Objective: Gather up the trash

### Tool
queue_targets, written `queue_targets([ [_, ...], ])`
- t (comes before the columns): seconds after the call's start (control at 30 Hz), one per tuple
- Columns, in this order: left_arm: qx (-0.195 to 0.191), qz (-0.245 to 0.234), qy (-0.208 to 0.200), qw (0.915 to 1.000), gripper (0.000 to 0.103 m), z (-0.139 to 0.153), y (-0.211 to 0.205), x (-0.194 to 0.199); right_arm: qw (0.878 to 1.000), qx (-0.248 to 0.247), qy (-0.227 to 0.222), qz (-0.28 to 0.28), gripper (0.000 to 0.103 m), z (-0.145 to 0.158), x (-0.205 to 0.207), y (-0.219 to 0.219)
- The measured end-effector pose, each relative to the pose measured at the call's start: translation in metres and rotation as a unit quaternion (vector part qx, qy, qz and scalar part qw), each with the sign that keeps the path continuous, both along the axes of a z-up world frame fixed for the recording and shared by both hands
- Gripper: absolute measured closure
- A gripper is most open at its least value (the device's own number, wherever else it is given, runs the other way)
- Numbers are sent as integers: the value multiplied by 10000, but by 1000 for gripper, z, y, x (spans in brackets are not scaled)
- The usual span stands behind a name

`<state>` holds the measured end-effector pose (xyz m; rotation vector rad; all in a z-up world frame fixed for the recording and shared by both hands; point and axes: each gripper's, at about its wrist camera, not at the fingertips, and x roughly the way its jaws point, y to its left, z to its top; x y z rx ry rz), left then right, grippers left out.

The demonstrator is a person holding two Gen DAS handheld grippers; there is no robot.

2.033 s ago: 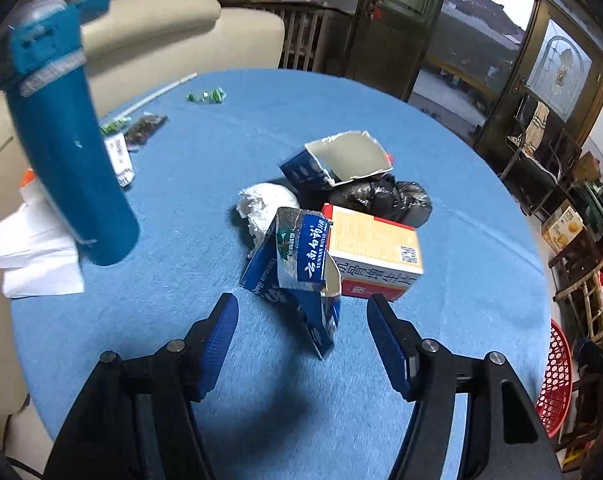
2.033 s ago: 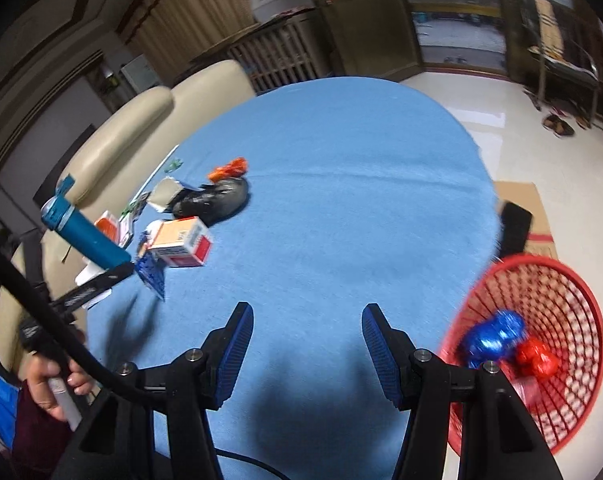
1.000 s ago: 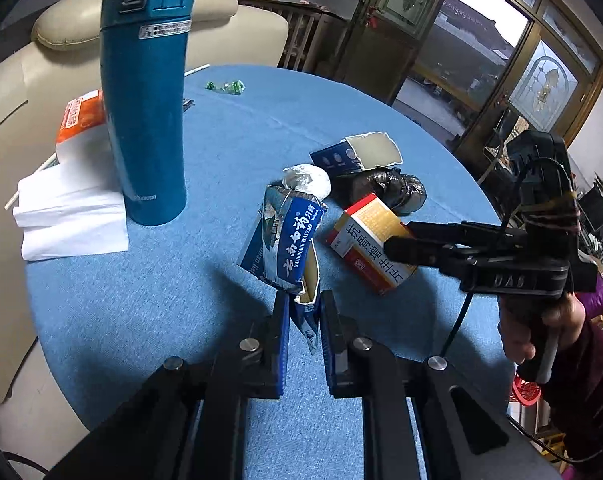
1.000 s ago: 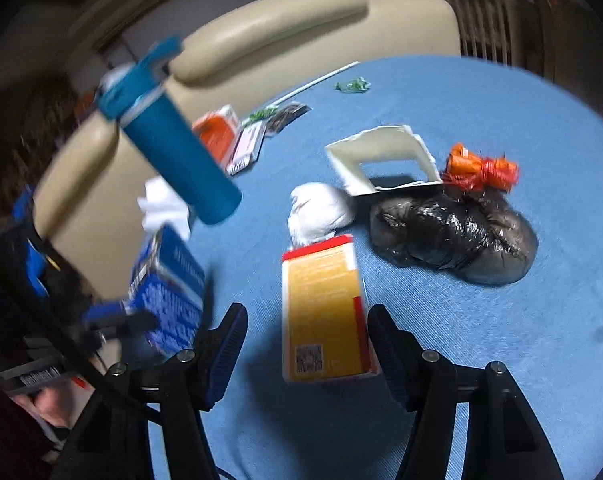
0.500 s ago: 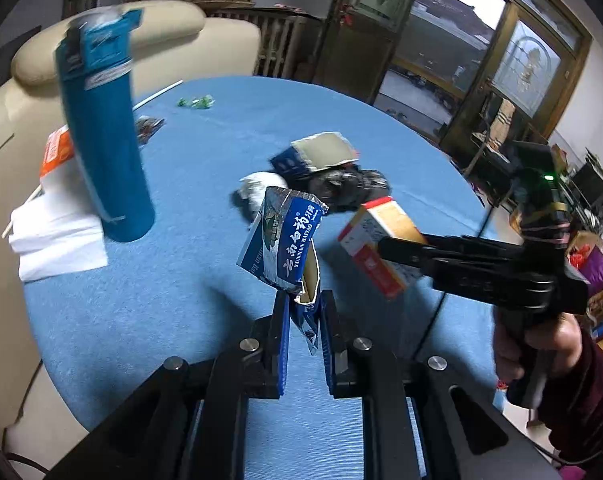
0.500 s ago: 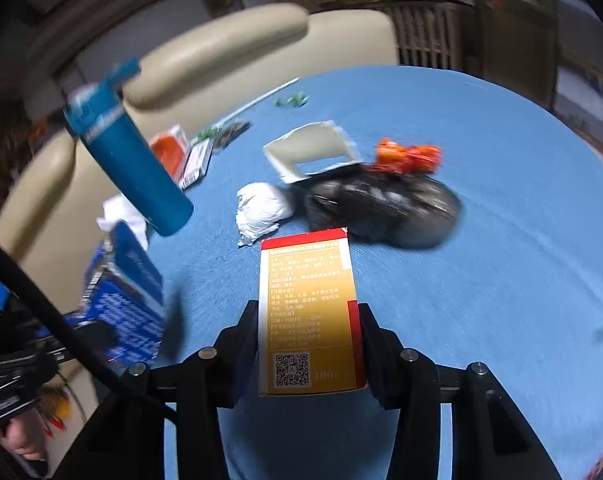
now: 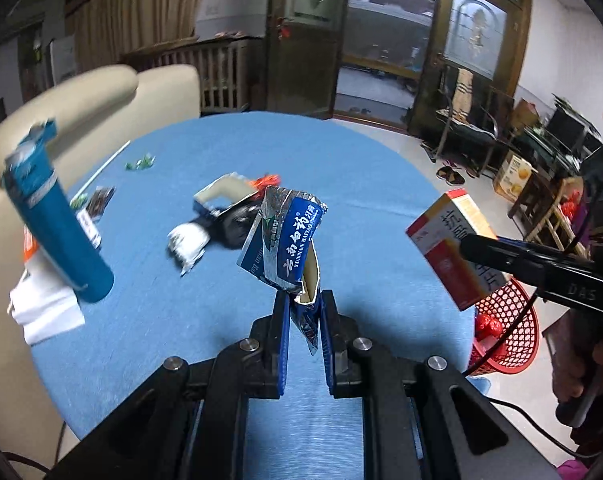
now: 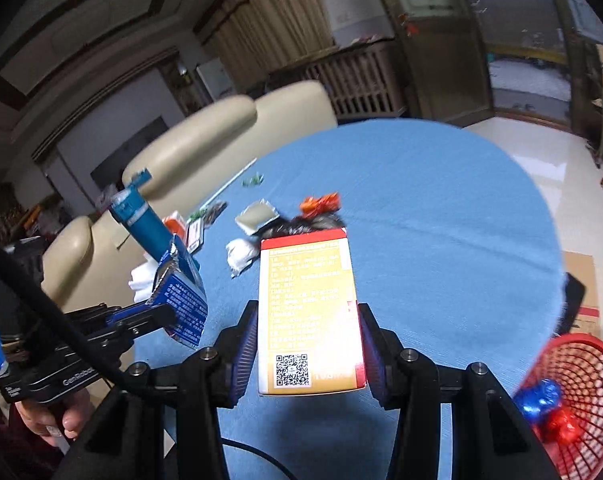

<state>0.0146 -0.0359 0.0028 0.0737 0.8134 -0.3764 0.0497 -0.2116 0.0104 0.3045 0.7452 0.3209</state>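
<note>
My left gripper [image 7: 304, 312] is clamped on the lower end of a torn blue carton [image 7: 283, 236], which I hold up above the blue tablecloth [image 7: 361, 184]; the carton's top is ripped open, showing a silvery lining and a pale inner wall, and I cannot see anything inside it. My right gripper [image 8: 307, 356] is closed on an orange and red box [image 8: 309, 312], its two blue pads pressed to the long sides, the face with the printed code turned up toward the camera; the box is shut and held in the air over the near edge of the table. In the left wrist view the same box [image 7: 457, 248] hangs out past the table's right side, above and just short of the red basket [image 7: 513, 332] that stands on the floor by the table. In that basket [image 8: 581, 392] lie a crumpled blue wrapper [image 8: 541, 396] and a crumpled red wrapper [image 8: 559, 426], touching each other near the left wall. On the cloth beyond my loads sit a black plastic bag [image 7: 233, 222], a white paper wad [image 7: 187, 244] just beside it, a torn carton piece [image 7: 225, 190] with its pale inside up, and an orange wrapper [image 8: 320, 203] at the far side of the bag. A tall blue flask [image 7: 55, 216] stands near the left edge, its lid closed, next to white tissues [image 7: 45, 308].
</note>
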Motion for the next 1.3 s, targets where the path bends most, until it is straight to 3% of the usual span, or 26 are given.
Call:
queue_targets([
  [0.33,453,-312,-407,9977,88,21,-41,-22,9987,-169,-278,-391,53,15,-47,-28],
  [0.83,857,-772,-752,9905,88,32,-92,-33,9947,50,-529,-886,53,22,-82,-78],
  [0.93,799,-738,-616,9922,88,26,-91,-27,9940,65,-509,-961,53,19,-84,-84],
  [1.13,392,-287,175,9987,88,-1,-49,-1,9929,149,-407,-1111,53,9,-88,-99],
  [1.23,285,-160,365,9988,88,-10,-32,-2,9927,138,-347,-1144,53,4,-88,-102],
  [1.27,257,-163,387,9988,85,-11,-26,-4,9928,155,-323,-1143,53,2,-88,-102],
  [1.3,244,-159,386,9988,74,-12,-23,-8,9928,174,-301,-1144,53,1,-87,-103],
])
